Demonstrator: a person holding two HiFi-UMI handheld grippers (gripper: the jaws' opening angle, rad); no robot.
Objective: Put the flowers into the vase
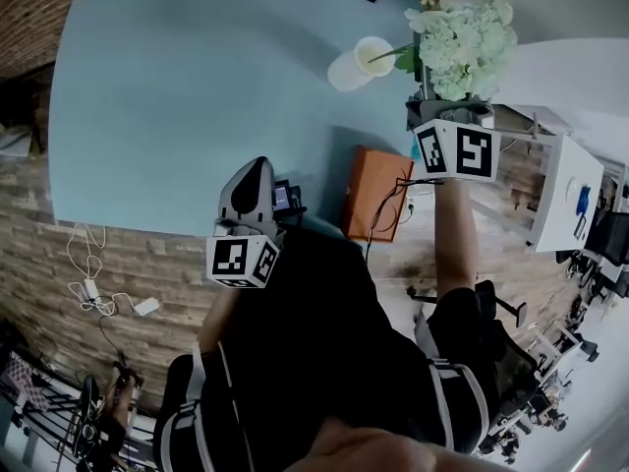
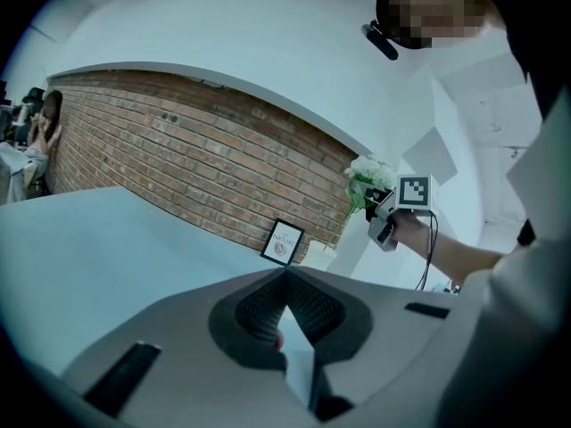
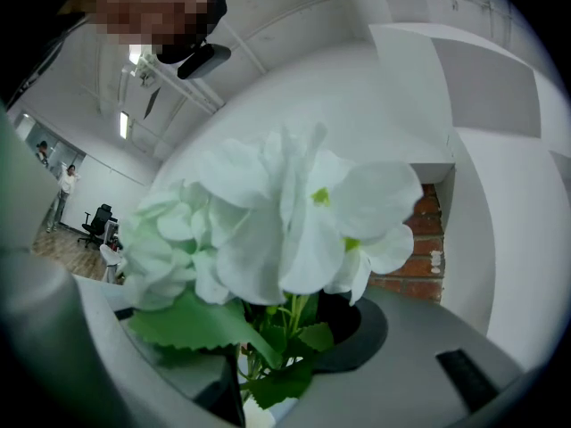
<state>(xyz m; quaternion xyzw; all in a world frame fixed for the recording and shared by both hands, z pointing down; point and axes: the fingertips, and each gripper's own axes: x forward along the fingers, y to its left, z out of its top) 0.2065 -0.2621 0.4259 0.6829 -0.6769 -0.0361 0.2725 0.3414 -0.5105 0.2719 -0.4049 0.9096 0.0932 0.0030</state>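
Flowers (image 1: 462,42), a white bunch with green leaves, sit at the upper right of the head view, gripped by the right tongs (image 1: 447,114). Looking along those tongs (image 3: 268,364), the stems run down between the two jaws, which are closed partway and pinching them, and the blooms (image 3: 285,221) fill most of the picture. The vase (image 1: 359,62) is a pale cup standing on the blue table (image 1: 177,96) at the upper middle of the head view, just left of the bunch, with one leaf reaching toward its rim. So the flowers are beside the vase, not in it.

The left tongs (image 1: 257,170) hang lower, near the middle of the head view over the table's near edge. In their own view the tips (image 2: 285,273) meet, with nothing between them. An orange box (image 1: 378,193) lies at the table edge between the two tongs, and a framed picture (image 2: 283,242) leans against the brick wall (image 2: 205,176).
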